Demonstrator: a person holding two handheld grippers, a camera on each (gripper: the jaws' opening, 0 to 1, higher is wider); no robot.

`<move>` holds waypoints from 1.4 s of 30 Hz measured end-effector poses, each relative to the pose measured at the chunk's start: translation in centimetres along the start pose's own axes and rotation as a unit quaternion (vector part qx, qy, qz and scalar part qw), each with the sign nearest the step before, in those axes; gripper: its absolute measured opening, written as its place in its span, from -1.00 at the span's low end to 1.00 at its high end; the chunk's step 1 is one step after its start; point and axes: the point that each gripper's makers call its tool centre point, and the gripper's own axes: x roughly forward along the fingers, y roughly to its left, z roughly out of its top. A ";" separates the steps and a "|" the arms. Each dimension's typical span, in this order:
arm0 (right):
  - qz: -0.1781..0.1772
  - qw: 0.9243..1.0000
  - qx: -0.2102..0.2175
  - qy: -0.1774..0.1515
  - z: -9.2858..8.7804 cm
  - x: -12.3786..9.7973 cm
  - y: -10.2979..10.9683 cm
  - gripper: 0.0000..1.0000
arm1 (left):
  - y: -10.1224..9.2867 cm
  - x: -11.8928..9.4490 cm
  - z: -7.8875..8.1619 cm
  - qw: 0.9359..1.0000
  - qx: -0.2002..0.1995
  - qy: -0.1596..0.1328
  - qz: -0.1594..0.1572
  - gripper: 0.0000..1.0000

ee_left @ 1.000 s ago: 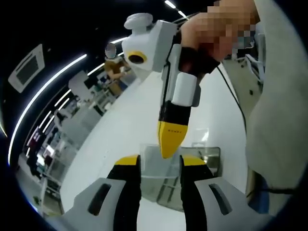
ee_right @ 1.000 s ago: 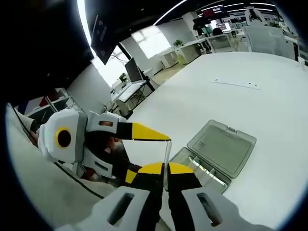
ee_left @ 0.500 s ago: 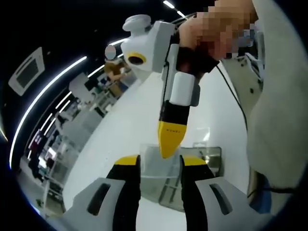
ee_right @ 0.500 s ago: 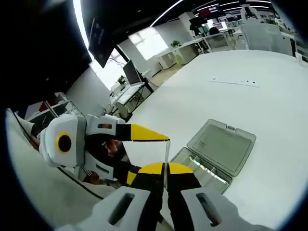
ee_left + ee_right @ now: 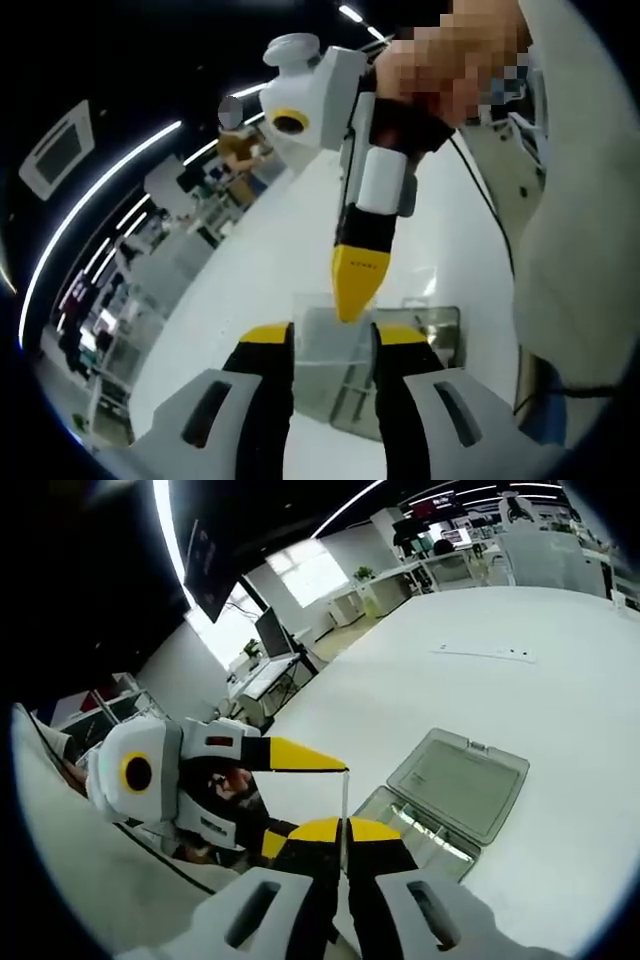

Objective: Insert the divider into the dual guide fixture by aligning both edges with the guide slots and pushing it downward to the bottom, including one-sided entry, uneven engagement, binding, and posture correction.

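In the left gripper view, the clear divider [image 5: 330, 335] stands upright between the left gripper [image 5: 330, 345]'s two yellow-tipped jaws, which sit against its side edges and hold it. The right gripper [image 5: 358, 290] comes down from above, its yellow tip pinching the divider's top edge. Behind and below the sheet lies the transparent fixture box [image 5: 400, 375] on the white table [image 5: 270, 260], with bare tabletop stretching away beyond it.

In the right gripper view, the divider [image 5: 343, 810] appears edge-on as a thin, glassy strip, clamped between the right gripper's closed jaws. The left gripper [image 5: 300, 755] reaches in from the left, its tip touching the strip's upper end. The fixture box [image 5: 420, 830] sits just beside, its hinged lid [image 5: 458, 785] laid open flat; wide smooth table surrounds it.
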 end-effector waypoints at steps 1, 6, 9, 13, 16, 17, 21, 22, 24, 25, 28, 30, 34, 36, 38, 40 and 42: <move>0.000 1.000 -0.001 0.001 0.0 0.0 0.0 -1.00 | -0.1 0.0 -0.1 1.000 0.000 0.003 -0.001 -0.42; 0.001 1.000 -0.007 -0.004 -0.1 -0.2 0.1 -1.00 | -0.1 -0.2 -0.3 1.000 -0.012 0.002 -0.002 -0.41; 0.003 1.000 -0.019 -0.003 -0.3 -0.3 0.2 -1.00 | -0.3 -0.3 -0.4 1.000 -0.028 -0.002 -0.009 -0.40; 0.007 0.999 -0.033 -0.006 -0.4 -0.4 0.4 -1.00 | -0.1 -0.7 -0.3 0.998 -0.067 -0.013 -0.016 -0.41; 0.008 0.999 -0.045 -0.001 -0.6 -0.5 0.4 -1.00 | 0.3 -0.9 -0.3 0.997 -0.079 -0.015 -0.019 -0.42; 0.009 0.999 -0.048 -0.001 -0.6 -0.5 0.5 -1.00 | 0.3 -1.0 -0.4 0.996 -0.086 -0.017 -0.022 -0.42; 0.011 0.998 -0.063 0.001 -0.9 -0.6 0.6 -1.00 | 0.6 -1.2 -0.5 0.993 -0.112 -0.022 -0.034 -0.42; 0.012 0.998 -0.066 0.002 -0.9 -0.6 0.6 -1.00 | 0.7 -1.3 -0.6 0.992 -0.116 -0.023 -0.035 -0.42; 0.013 0.997 -0.070 0.003 -1.0 -0.7 0.7 -1.00 | 0.8 -1.4 -0.7 0.991 -0.124 -0.024 -0.039 -0.42; 0.013 0.997 -0.074 0.003 -1.0 -0.7 0.7 -1.00 | 0.9 -1.5 -0.7 0.990 -0.132 -0.025 -0.046 -0.42; 0.014 0.996 -0.085 0.004 -1.1 -0.8 0.6 -1.00 | 0.9 -1.7 -0.8 0.988 -0.143 -0.028 -0.058 -0.43; 0.016 0.996 -0.089 0.004 -1.2 -0.8 0.7 -1.00 | 0.9 -1.8 -0.8 0.986 -0.148 -0.028 -0.065 -0.44; 0.018 0.995 -0.103 0.006 -1.3 -0.8 0.8 -1.00 | 1.0 -2.0 -0.6 0.984 -0.157 -0.032 -0.082 -0.47; 0.018 0.993 -0.114 0.011 -1.5 -0.8 0.9 -1.00 | 0.9 -2.1 -0.3 0.981 -0.165 -0.036 -0.094 -0.49; 0.020 0.993 -0.117 0.013 -1.7 -0.9 0.9 -1.00 | 0.5 -2.1 -0.1 0.978 -0.170 -0.036 -0.113 -0.51; 0.021 0.992 -0.123 0.017 -1.8 -0.9 1.0 -1.00 | 0.6 -2.0 0.0 0.977 -0.173 -0.037 -0.119 -0.51; 0.023 0.991 -0.129 0.018 -1.9 -0.9 1.1 -1.00 | 0.5 -2.0 0.2 0.975 -0.174 -0.038 -0.130 -0.55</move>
